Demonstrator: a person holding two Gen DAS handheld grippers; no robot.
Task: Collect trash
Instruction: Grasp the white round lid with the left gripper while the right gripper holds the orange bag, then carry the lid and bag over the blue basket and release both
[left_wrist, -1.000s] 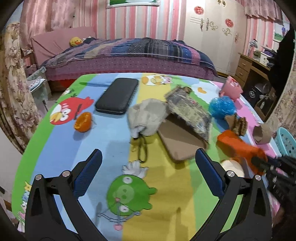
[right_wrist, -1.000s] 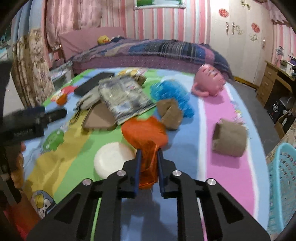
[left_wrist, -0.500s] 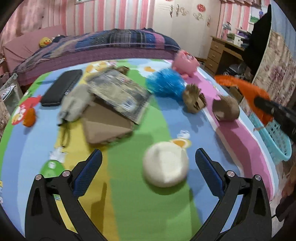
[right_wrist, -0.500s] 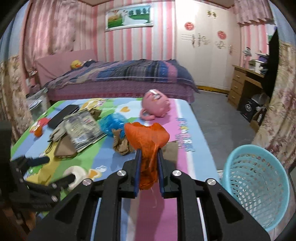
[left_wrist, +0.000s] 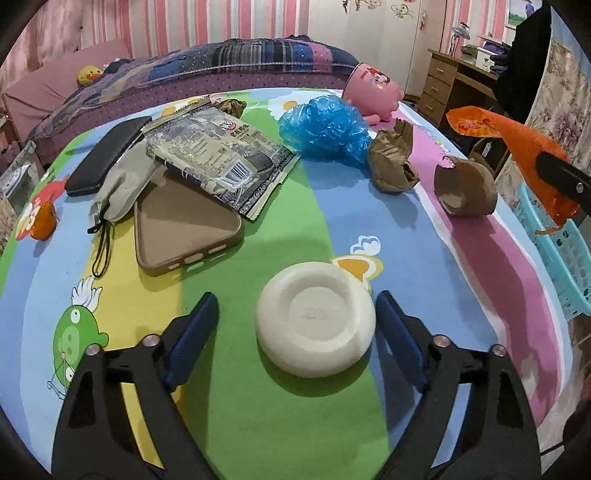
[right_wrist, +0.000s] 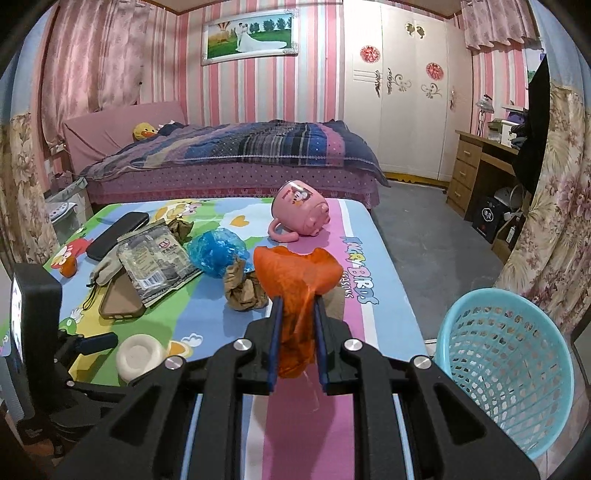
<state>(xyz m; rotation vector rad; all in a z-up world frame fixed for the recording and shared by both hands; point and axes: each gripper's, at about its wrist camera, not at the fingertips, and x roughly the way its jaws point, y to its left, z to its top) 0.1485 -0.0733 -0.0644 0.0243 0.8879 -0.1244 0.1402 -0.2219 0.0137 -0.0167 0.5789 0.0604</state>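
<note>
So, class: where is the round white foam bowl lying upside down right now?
In the left wrist view, the round white foam bowl sits on the cartoon tablecloth between the left gripper fingers, near the brown phone case.

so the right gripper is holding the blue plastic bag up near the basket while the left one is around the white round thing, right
Not quite: the right gripper is shut on the orange bag, as the right wrist view shows. The blue plastic bag lies on the table. The rest holds: basket nearby, left gripper around the white round thing.

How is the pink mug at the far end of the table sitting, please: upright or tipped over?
Tipped over. The pink mug lies on its side on the table, its handle resting on the cloth and its base facing the camera.
</note>
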